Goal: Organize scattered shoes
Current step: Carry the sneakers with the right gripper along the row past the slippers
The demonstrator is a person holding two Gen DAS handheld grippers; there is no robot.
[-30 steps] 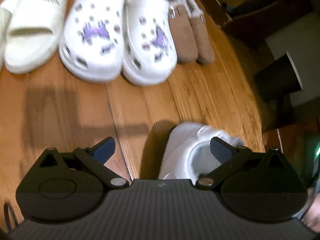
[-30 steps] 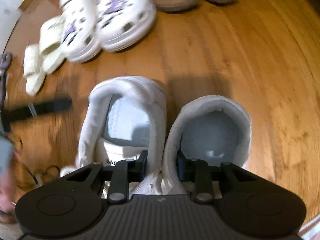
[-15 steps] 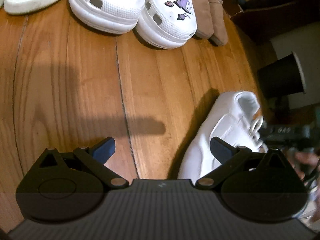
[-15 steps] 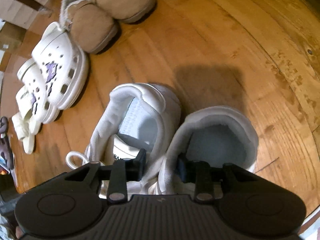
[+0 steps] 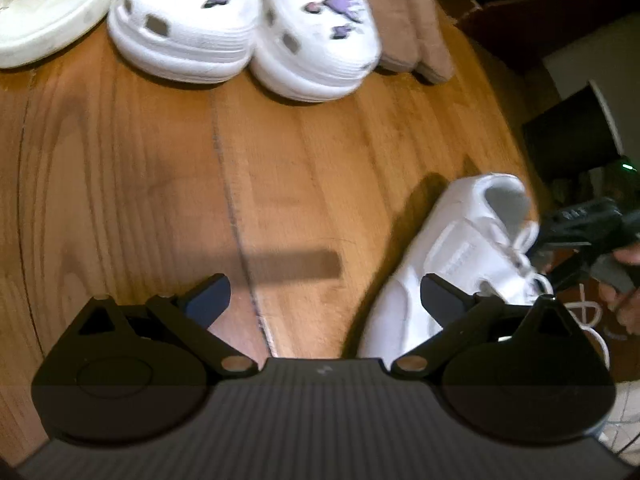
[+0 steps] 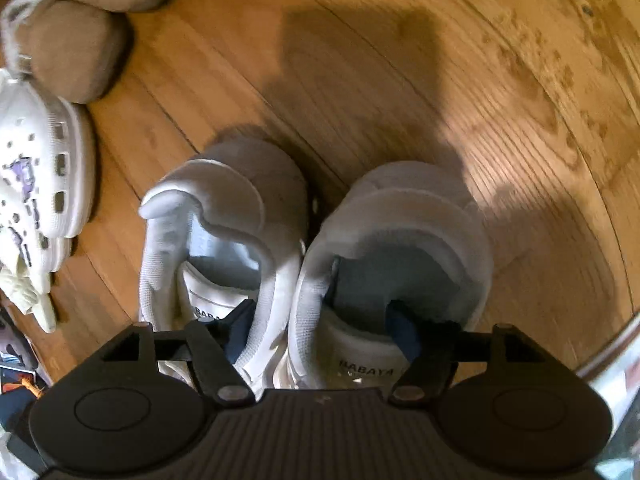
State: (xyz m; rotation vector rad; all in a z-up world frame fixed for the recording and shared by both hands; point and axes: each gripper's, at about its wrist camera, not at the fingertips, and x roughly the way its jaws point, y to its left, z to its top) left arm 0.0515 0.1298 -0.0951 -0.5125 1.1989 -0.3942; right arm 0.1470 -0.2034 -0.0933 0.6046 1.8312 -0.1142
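Note:
Two white sneakers stand side by side on the wooden floor, heels away from me, the left one [image 6: 224, 208] and the right one [image 6: 404, 220]. My right gripper [image 6: 320, 332] points down over them with one finger inside each shoe. Its jaws are opening; the two touching inner collars lie between them, and the pads no longer press on them. In the left wrist view one sneaker [image 5: 452, 252] lies at the right. My left gripper [image 5: 324, 300] hangs open over bare floor, holding nothing. A row runs along the top: cream slide [image 5: 44, 20], white clogs [image 5: 184, 32] with purple charms, tan slippers [image 5: 412, 28].
The tan slippers [image 6: 68, 48] and a white clog [image 6: 44, 176] lie left of the sneakers, with floor [image 6: 400, 80] beyond them. A black box-like object [image 5: 572, 144] and dark furniture stand at the right. A hand [image 5: 624, 280] holds the other tool there.
The right gripper's fingers, pinched together on the sneakers' inner collars before, have spread apart. The sneakers have come closer to the tan slippers. The left gripper has stayed open.

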